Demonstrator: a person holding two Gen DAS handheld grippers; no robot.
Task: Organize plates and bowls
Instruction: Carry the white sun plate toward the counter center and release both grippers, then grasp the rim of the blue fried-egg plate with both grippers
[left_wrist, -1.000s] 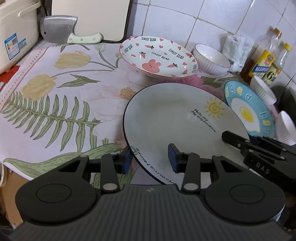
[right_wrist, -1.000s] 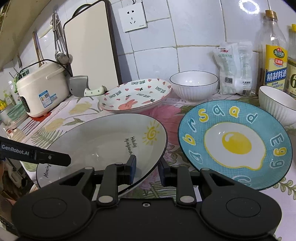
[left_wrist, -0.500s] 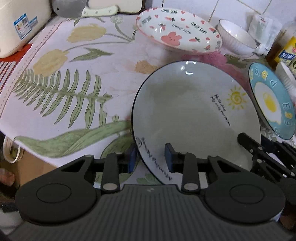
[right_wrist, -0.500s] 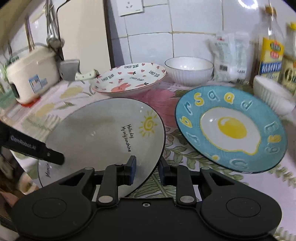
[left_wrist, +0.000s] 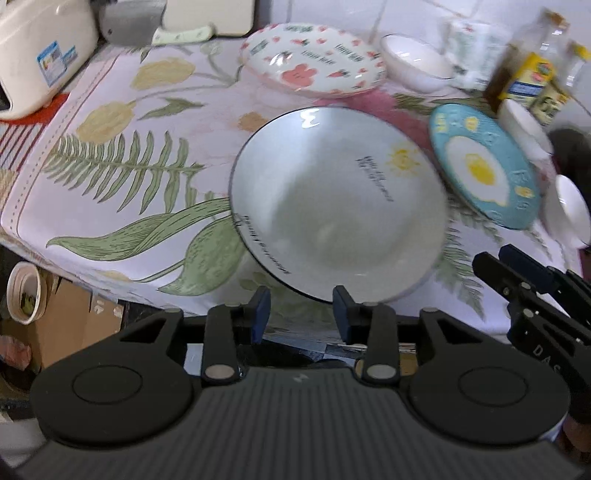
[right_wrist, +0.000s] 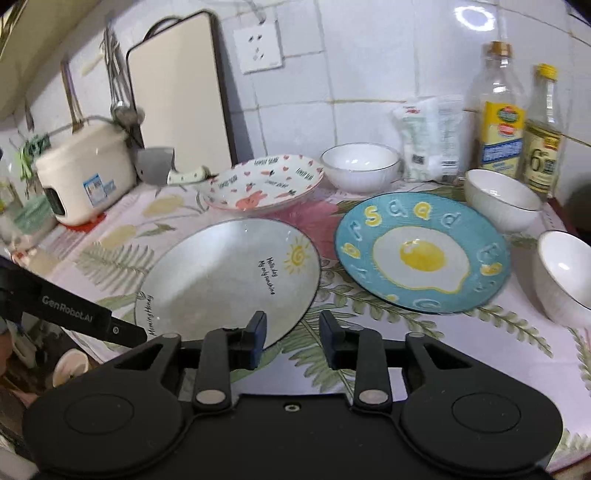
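Just ahead of both spread, empty tongs, left (left_wrist: 301, 308) and right (right_wrist: 291, 334), the grey sun plate (left_wrist: 338, 210) was recorded, its near rim closest to the left.

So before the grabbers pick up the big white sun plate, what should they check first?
1. Left gripper open: ok, jaws apart and empty.
2. Right gripper open: ok, also empty.
3. Sun plate free of both grippers: ok, neither finger pair closes on its rim.
4. Rim lined up between the fingers: cannot tell; the left view is blurred.
5. Egg plate out of the way: ok, it lies apart, to the sun plate's right.
6. Bowl near the counter edge safe: cannot tell, it is cut off by the picture.
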